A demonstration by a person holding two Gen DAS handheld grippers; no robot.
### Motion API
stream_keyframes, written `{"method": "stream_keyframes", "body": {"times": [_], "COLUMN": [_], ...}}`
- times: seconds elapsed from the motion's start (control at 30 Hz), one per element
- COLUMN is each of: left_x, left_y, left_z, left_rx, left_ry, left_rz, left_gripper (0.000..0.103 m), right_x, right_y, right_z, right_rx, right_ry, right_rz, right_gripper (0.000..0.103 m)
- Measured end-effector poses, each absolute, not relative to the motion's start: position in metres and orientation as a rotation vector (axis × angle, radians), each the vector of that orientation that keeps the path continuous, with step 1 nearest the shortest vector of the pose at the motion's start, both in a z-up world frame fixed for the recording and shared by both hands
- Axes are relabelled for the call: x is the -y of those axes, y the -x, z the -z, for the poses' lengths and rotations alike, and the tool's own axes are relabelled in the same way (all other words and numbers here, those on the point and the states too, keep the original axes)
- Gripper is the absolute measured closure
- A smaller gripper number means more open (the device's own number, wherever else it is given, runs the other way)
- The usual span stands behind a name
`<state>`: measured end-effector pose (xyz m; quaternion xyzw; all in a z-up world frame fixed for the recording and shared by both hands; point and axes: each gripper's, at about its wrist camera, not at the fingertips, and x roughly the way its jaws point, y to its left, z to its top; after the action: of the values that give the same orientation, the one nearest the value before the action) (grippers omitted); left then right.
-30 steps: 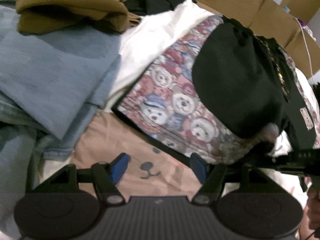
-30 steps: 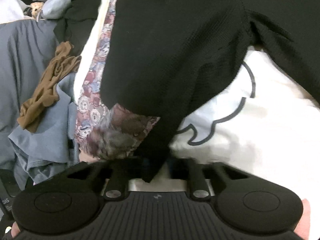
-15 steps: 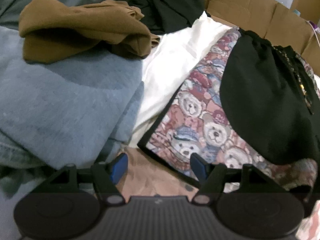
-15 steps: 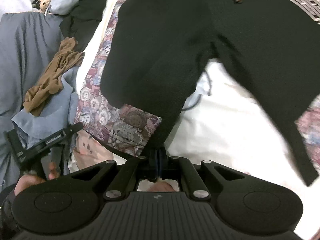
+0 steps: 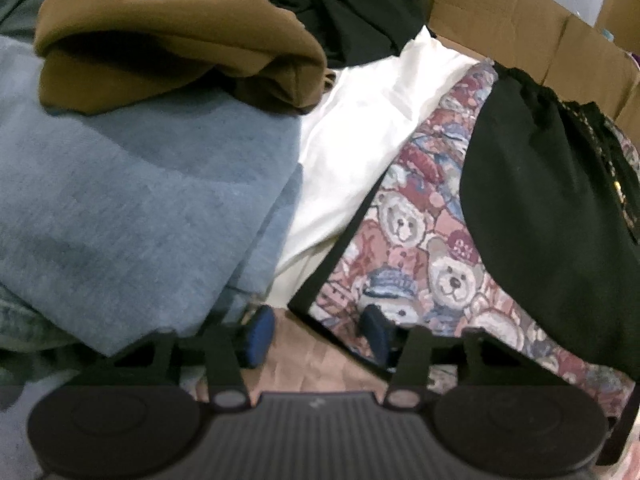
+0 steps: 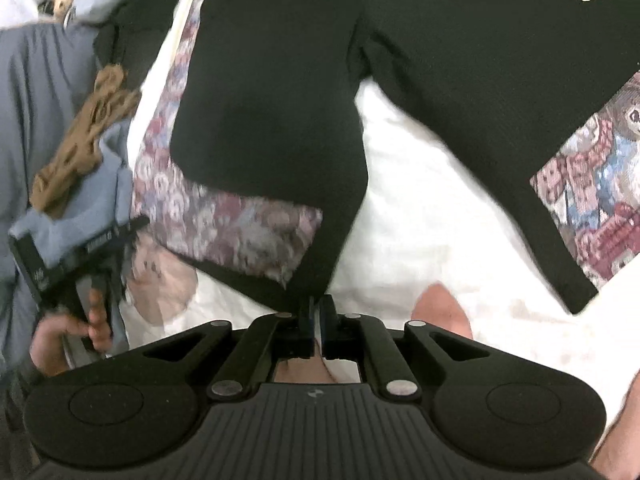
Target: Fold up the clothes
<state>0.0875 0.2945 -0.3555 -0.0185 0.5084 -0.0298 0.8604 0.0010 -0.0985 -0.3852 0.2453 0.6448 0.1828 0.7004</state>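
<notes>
Your left tool (image 5: 316, 334), jaws apart, has closed on the bear-print hem while your right tool (image 6: 318, 312) pinches the black sweater (image 6: 304, 80), spread mid-frame, white bedding clear at right.

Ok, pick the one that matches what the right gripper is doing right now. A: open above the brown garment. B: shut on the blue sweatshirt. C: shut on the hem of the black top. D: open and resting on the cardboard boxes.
C: in the right wrist view the right gripper has its blue pads pressed together on the bottom edge of the black top, which runs up and away from the fingertips.
</notes>
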Motion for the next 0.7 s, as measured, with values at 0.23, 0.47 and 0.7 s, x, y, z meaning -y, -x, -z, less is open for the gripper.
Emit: {"method": "stream_keyframes", "body": {"times": [0.23, 0.47, 0.7], "left_x": [-0.301, -0.302, -0.307], "left_y": [-0.089, -0.095, -0.093], "left_z": [0.355, 0.362, 0.354], "left_rx": [-1.076, -1.076, -1.038], "left_ry": [0.107, 0.130, 0.173], "left_rz": [0.051, 0.036, 0.055], "left_gripper": [0.066, 0.065, 0.097], "right_x": [0.094, 0.089, 0.087], "right_y": [-0.016, -0.019, -0.017], "right_z": [0.400, 0.418, 0.408], "right_rx": [-1.447, -1.476, -1.481], "right_ry": [-0.630, -0.713, -0.628], "right_rz": [-0.358, -0.328, -0.391], "right_gripper": [0.069, 0.103, 0.103]}}
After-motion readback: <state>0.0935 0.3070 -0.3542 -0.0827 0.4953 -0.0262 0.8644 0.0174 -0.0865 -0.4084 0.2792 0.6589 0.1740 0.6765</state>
